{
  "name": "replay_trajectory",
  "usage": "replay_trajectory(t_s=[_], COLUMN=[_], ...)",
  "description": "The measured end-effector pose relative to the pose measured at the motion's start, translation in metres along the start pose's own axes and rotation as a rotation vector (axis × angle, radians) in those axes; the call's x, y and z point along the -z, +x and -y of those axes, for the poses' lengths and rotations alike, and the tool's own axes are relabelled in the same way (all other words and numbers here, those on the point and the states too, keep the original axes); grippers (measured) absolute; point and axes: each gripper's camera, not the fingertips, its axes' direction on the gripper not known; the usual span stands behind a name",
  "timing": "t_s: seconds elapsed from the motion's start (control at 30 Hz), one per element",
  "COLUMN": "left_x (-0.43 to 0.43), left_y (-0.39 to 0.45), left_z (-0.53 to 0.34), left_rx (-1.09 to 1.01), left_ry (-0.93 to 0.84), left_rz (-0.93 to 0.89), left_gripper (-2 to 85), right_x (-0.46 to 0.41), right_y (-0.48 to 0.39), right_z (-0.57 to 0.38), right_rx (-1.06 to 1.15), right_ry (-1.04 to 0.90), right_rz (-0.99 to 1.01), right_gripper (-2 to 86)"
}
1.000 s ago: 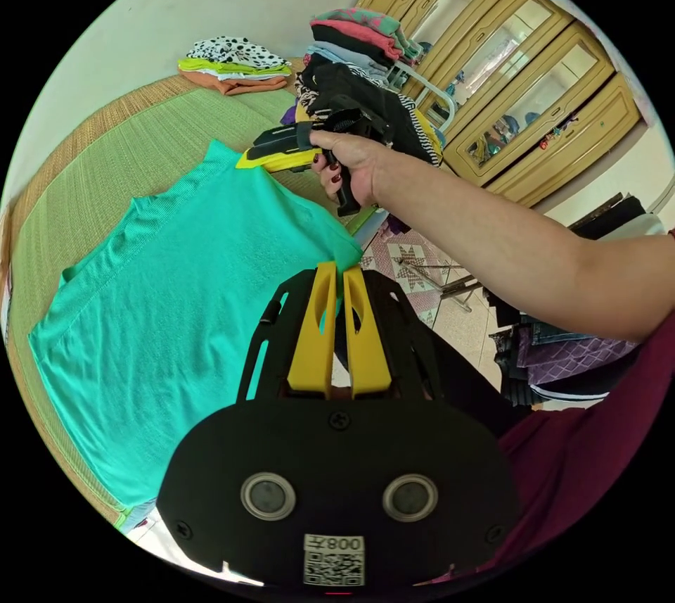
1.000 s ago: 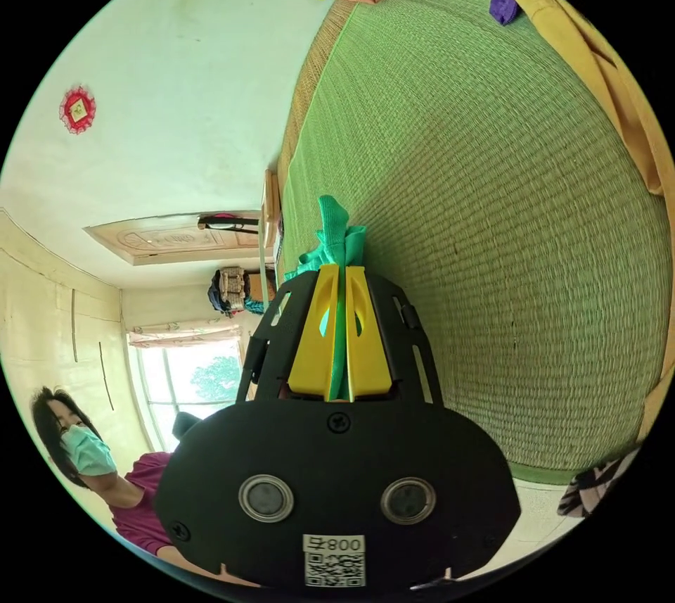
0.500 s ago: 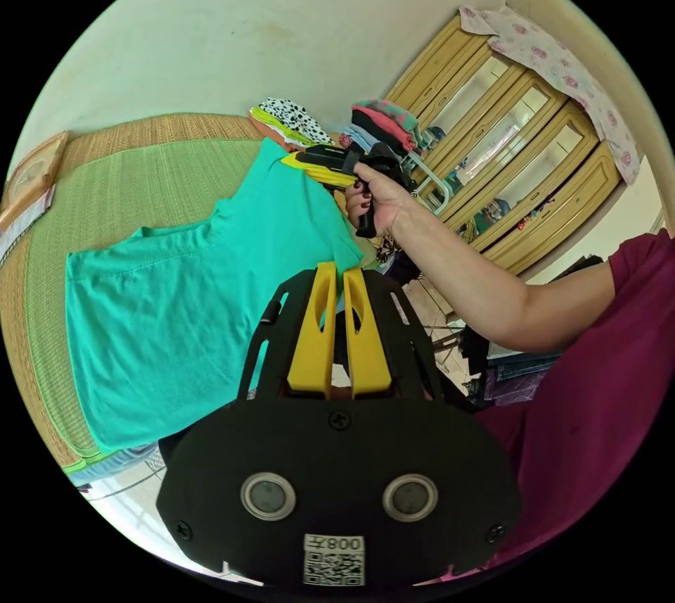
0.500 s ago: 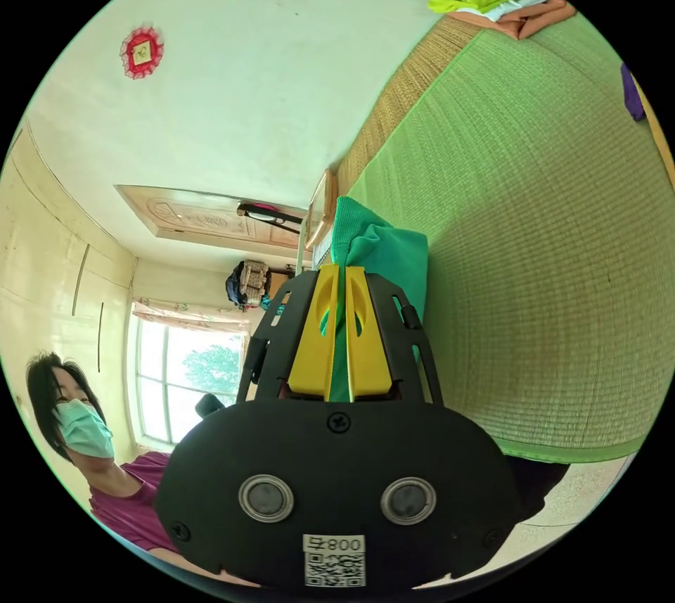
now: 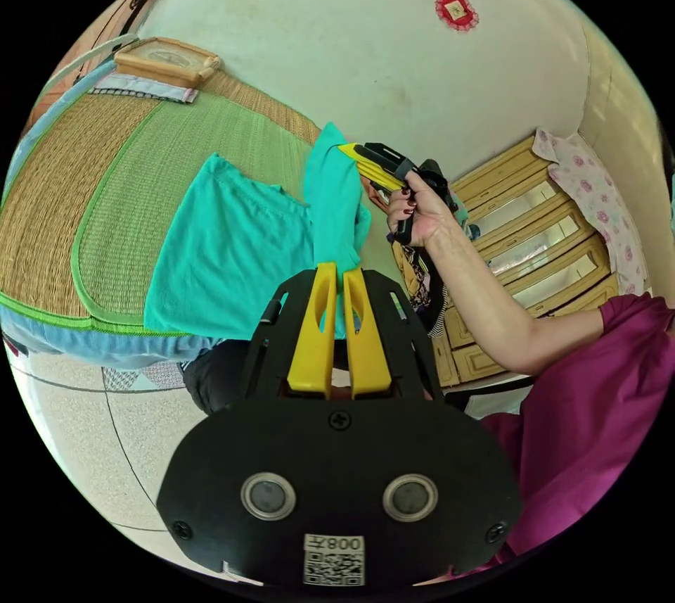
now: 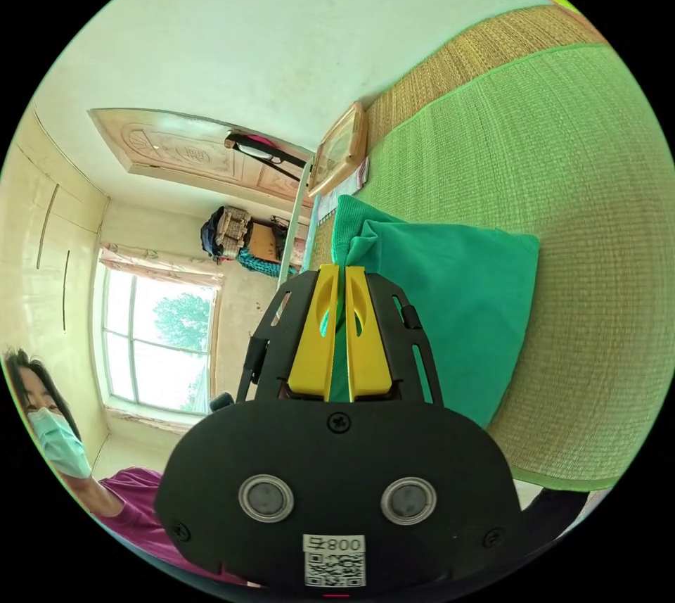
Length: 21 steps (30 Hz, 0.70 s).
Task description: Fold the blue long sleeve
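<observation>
The left gripper (image 5: 336,272) has its yellow jaws drawn close together on a bunched edge of the teal shirt (image 5: 239,251), the cloth running up from between them. From there a band of the shirt stretches up to the right gripper (image 5: 358,156), seen in the left gripper view held in a hand (image 5: 422,212) with its yellow tip pressed into the shirt's upper corner. In the right gripper view, the right gripper (image 6: 337,272) is clamped narrow on a pinch of the shirt (image 6: 450,307), teal fabric showing in the slot between the jaws and rising in a fold above them. The rest of the shirt lies spread on the green woven mat (image 5: 126,209) of the bed, with its lower edge hanging just over the mat's bound border. Beyond the mat stand a framed picture (image 5: 165,61) at the bed's far end, a pale wall (image 5: 330,33) with a small red ornament (image 5: 457,8), and a wooden cabinet (image 5: 541,237) with glass doors behind the person's arm (image 5: 492,307).
</observation>
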Motion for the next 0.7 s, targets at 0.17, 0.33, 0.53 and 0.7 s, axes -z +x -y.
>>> replay_trajectory(t_s=[0.17, 0.33, 0.53, 0.7], left_x=[0.044, 0.086, 0.126, 0.158], left_y=[-0.057, -0.110, -0.150, -0.166], left_z=[0.001, 0.000, 0.000, 0.005], left_rx=[0.120, 0.237, 0.304, 0.312], left_ry=[0.024, 0.057, 0.082, 0.112], left_rz=[-0.024, -0.083, -0.161, -0.264], left_gripper=[0.9, 0.9, 0.9, 0.9], right_x=[-0.076, -0.127, -0.166, -0.161], right_y=[-0.015, -0.020, -0.032, -0.043], right_z=[0.009, 0.015, 0.019, 0.014], right_rx=[-0.017, -0.047, -0.038, -0.035], right_ry=[-0.058, -0.087, -0.103, -0.044], right_rz=[-0.092, -0.127, -0.178, -0.125], right_gripper=[1.2, 1.1, 1.1, 1.1])
